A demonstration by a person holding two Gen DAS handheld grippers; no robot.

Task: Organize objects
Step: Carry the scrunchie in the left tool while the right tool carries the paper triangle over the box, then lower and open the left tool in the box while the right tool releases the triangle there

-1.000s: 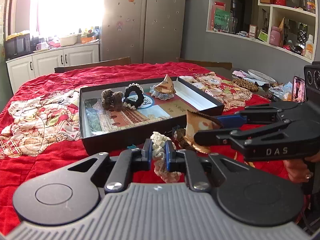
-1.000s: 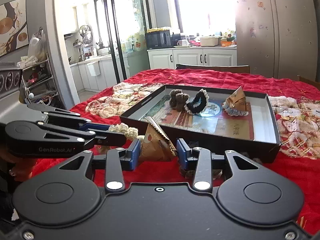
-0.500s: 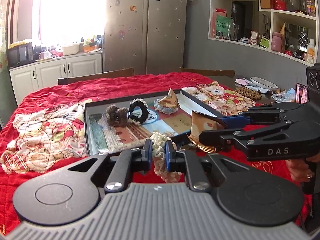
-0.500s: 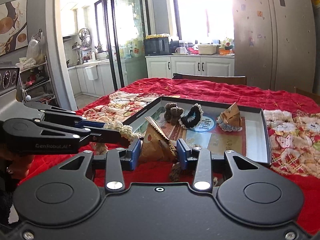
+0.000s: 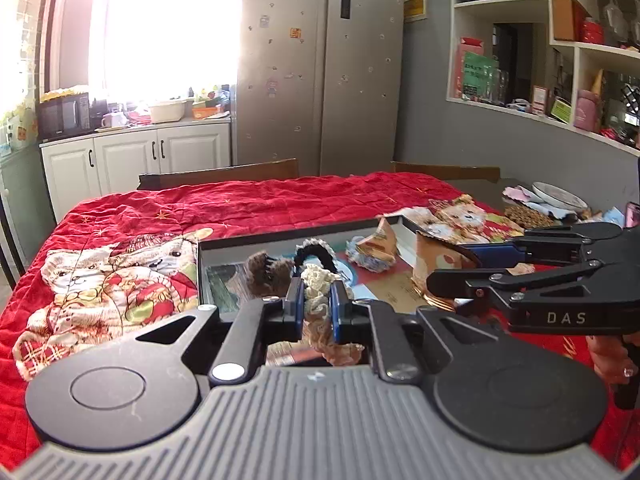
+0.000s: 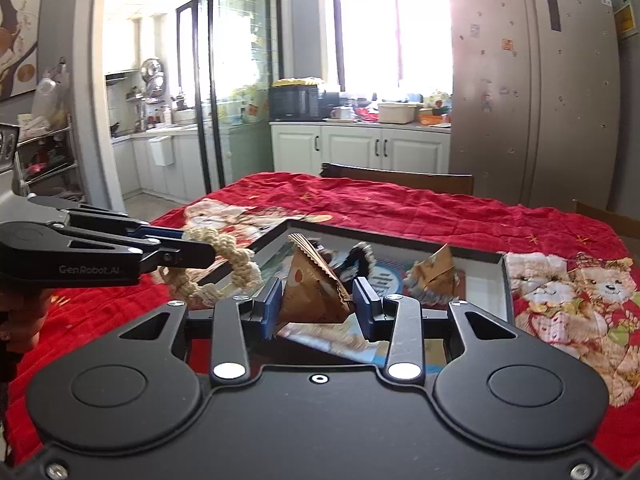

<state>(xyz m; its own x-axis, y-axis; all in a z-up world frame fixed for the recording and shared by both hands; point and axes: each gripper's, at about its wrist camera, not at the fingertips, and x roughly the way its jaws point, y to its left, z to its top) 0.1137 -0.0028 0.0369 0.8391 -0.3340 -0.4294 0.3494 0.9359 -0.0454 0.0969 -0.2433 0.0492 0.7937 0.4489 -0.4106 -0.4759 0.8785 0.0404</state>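
My left gripper (image 5: pixel 316 304) is shut on a cream braided rope ring (image 5: pixel 318 292), held above the near edge of the black tray (image 5: pixel 200 272). It also shows in the right wrist view (image 6: pixel 216 268). My right gripper (image 6: pixel 320 304) is shut on a brown paper pyramid packet (image 6: pixel 314 292), also over the tray's near side (image 6: pixel 272 240). In the tray lie a brown fuzzy scrunchie (image 5: pixel 264 272), a black scrunchie (image 5: pixel 316 250) and a second pyramid packet (image 5: pixel 380 244).
A red quilt with bear prints (image 5: pixel 120 280) covers the table. Wooden chair backs (image 5: pixel 224 174) stand at the far edge. A plate and clutter (image 5: pixel 556 200) lie at the far right. Fridge and cabinets stand behind.
Both grippers have risen and moved forward with their loads, from just in front of the tray to over its near side.
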